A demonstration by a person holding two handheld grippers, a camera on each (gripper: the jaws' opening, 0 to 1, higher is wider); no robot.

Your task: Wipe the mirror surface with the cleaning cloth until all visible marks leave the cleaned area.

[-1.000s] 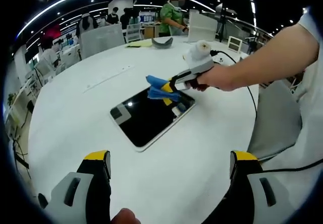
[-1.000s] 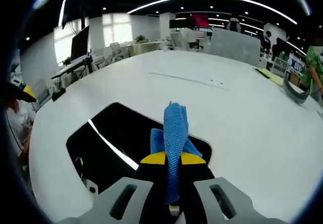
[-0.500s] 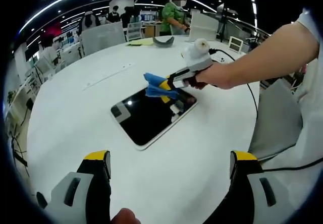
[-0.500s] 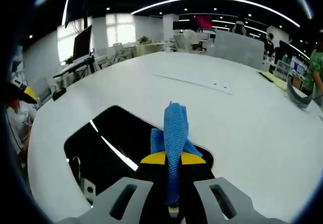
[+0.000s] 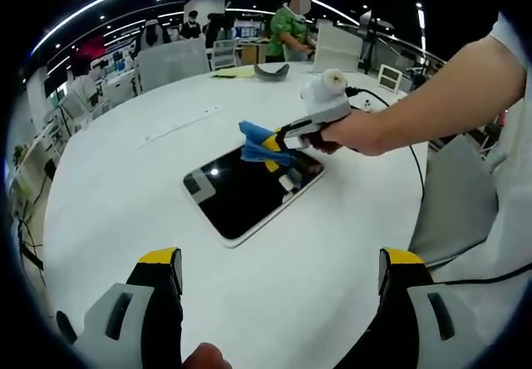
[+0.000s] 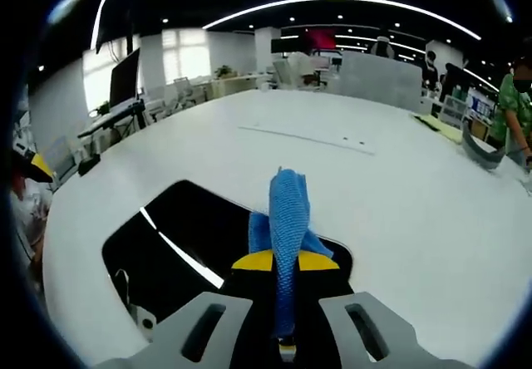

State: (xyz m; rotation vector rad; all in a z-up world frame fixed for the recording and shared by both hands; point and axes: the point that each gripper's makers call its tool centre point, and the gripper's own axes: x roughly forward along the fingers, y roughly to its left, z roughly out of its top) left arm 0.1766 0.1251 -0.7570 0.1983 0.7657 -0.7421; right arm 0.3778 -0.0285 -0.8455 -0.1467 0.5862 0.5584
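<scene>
A dark rectangular mirror (image 5: 249, 190) with a white rim lies flat on the round white table (image 5: 116, 186). My right gripper (image 5: 273, 146), held by a hand, hovers over the mirror's far right corner, shut on a blue cleaning cloth (image 5: 256, 136). In the right gripper view the blue cloth (image 6: 288, 219) stands pinched between the yellow-tipped jaws of the right gripper (image 6: 285, 261), with the mirror (image 6: 179, 240) below and to the left. My left gripper (image 5: 278, 269) is open near the table's front edge, well short of the mirror, with nothing between its fingers.
A grey curved object (image 5: 268, 69) and a yellow sheet (image 5: 229, 71) lie at the table's far side. A black cable (image 5: 391, 107) runs along the right. A grey chair back (image 5: 453, 194) stands at right. People stand among desks and chairs beyond the table.
The right gripper with the cloth has shifted only slightly over the mirror's far corner. The left gripper has stayed put.
</scene>
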